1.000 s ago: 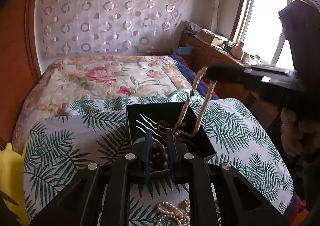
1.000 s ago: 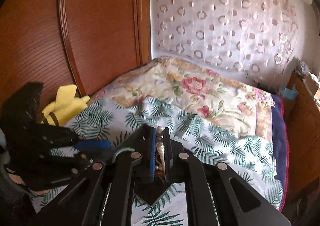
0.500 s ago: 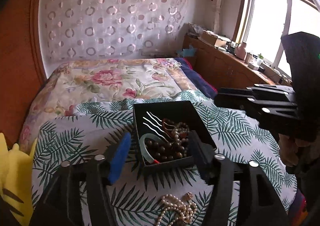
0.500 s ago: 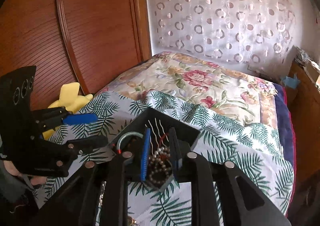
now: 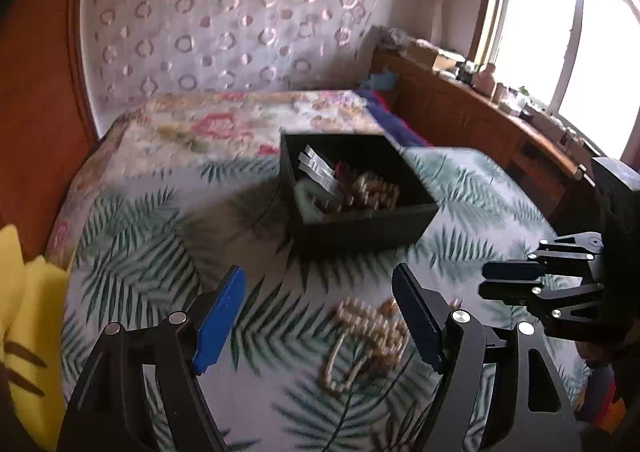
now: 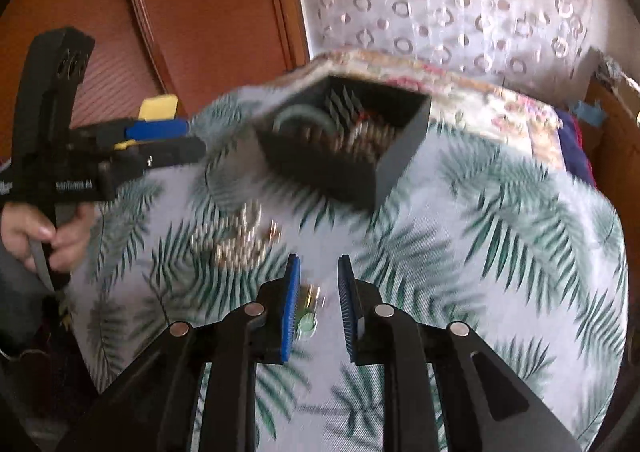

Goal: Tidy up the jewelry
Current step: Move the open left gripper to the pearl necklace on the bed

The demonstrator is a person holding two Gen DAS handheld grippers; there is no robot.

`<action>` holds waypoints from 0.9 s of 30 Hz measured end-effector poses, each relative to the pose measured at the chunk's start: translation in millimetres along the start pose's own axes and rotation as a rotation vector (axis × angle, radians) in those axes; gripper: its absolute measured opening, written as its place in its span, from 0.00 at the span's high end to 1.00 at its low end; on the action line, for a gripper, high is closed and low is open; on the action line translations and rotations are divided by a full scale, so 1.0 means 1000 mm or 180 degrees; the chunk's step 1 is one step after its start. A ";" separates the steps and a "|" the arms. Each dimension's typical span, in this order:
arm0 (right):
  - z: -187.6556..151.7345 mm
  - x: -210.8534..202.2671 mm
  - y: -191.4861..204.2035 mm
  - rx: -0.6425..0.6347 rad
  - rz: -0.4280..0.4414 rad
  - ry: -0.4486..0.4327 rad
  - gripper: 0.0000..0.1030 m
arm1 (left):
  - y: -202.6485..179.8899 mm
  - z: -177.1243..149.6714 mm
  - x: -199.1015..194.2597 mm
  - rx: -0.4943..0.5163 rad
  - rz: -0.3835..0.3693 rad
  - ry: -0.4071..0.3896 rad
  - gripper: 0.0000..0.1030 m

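Note:
A black jewelry box [image 5: 356,192] sits on the palm-leaf cloth and holds bead strands, a green bangle and silver hairpins; it also shows in the right wrist view [image 6: 344,140]. A pearl necklace [image 5: 368,336] lies loose on the cloth in front of the box, also in the right wrist view [image 6: 236,240]. My left gripper [image 5: 320,316] is wide open and empty, just short of the pearls. My right gripper [image 6: 316,300] is partly open and empty, above a small gold and green piece [image 6: 308,312] on the cloth.
A yellow plush toy [image 5: 24,312] lies at the left edge of the bed. A wooden headboard [image 6: 200,12] stands behind, a wooden sideboard [image 5: 460,112] under the window at right. The floral quilt [image 5: 224,124] lies beyond the box.
The right gripper let the bead strand fall into the box and opened. Both grippers pulled back from the box toward the near cloth. The left gripper opened wide.

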State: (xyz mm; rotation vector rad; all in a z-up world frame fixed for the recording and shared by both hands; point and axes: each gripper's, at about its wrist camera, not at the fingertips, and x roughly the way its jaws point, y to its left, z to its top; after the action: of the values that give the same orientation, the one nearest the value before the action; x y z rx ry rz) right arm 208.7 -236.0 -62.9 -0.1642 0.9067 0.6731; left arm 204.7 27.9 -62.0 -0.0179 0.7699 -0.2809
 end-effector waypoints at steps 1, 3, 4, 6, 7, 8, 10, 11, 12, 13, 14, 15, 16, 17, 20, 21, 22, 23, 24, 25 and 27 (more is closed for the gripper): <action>-0.002 0.001 -0.001 0.0026 -0.0005 0.0024 0.79 | 0.002 -0.004 0.000 -0.0004 0.0008 0.0021 0.30; -0.007 0.005 0.000 0.0082 -0.0004 0.0062 0.79 | 0.005 -0.012 0.001 -0.0020 0.0043 0.0068 0.30; -0.009 0.007 0.001 0.0095 0.0006 0.0069 0.79 | 0.007 -0.016 0.000 -0.0035 0.0051 0.0085 0.30; -0.009 0.009 0.002 0.0103 0.0010 0.0069 0.79 | 0.012 -0.023 -0.001 -0.0076 0.0052 0.0121 0.30; -0.008 0.011 0.003 0.0102 0.0015 0.0065 0.79 | 0.012 -0.024 0.000 -0.0088 0.0060 0.0134 0.30; -0.009 0.010 0.004 0.0096 0.0012 0.0059 0.79 | 0.013 -0.026 0.000 -0.0100 0.0066 0.0144 0.30; -0.007 0.012 0.007 0.0068 0.0003 0.0053 0.79 | 0.016 -0.030 -0.001 -0.0127 0.0064 0.0166 0.30; -0.007 0.012 0.008 0.0057 0.0003 0.0057 0.79 | 0.016 -0.032 -0.001 -0.0133 0.0065 0.0171 0.30; -0.005 0.014 0.009 0.0049 -0.0001 0.0064 0.79 | 0.016 -0.033 -0.002 -0.0138 0.0066 0.0176 0.30; -0.003 0.017 0.010 0.0036 -0.0009 0.0068 0.79 | 0.016 -0.034 -0.002 -0.0143 0.0067 0.0181 0.30; -0.001 0.018 0.011 0.0022 -0.0021 0.0070 0.79 | 0.016 -0.035 -0.002 -0.0151 0.0064 0.0186 0.30; 0.000 0.020 0.012 -0.0003 -0.0035 0.0073 0.79 | 0.016 -0.036 -0.002 -0.0155 0.0062 0.0189 0.30; 0.002 0.022 0.014 -0.0045 -0.0060 0.0087 0.79 | 0.016 -0.037 -0.002 -0.0160 0.0059 0.0195 0.30; 0.003 0.024 0.016 -0.0076 -0.0085 0.0109 0.79 | 0.016 -0.037 -0.002 -0.0160 0.0054 0.0197 0.30; 0.004 0.032 0.017 -0.0151 -0.0183 0.0179 0.79 | 0.014 -0.038 -0.001 -0.0155 0.0031 0.0199 0.30; 0.004 0.034 0.018 -0.0167 -0.0214 0.0209 0.77 | 0.013 -0.038 -0.001 -0.0150 0.0024 0.0200 0.30; 0.003 0.035 0.017 -0.0179 -0.0233 0.0224 0.73 | 0.012 -0.038 -0.001 -0.0145 0.0019 0.0200 0.30; 0.002 0.036 0.017 -0.0202 -0.0235 0.0220 0.72 | 0.012 -0.039 -0.001 -0.0142 0.0013 0.0203 0.30; 0.002 0.036 0.017 -0.0210 -0.0232 0.0219 0.72 | 0.012 -0.039 -0.001 -0.0142 0.0005 0.0208 0.30; 0.002 0.036 0.017 -0.0214 -0.0234 0.0221 0.71 | 0.011 -0.039 0.000 -0.0141 0.0000 0.0212 0.30; 0.002 0.036 0.017 -0.0207 -0.0237 0.0222 0.72 | 0.011 -0.039 0.001 -0.0143 -0.0003 0.0219 0.30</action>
State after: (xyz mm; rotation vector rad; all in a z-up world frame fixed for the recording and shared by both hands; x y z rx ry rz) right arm 215.5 -205.2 -87.1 -0.2796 0.9414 0.6311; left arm 181.2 41.3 -92.6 -0.0513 0.8444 -0.2660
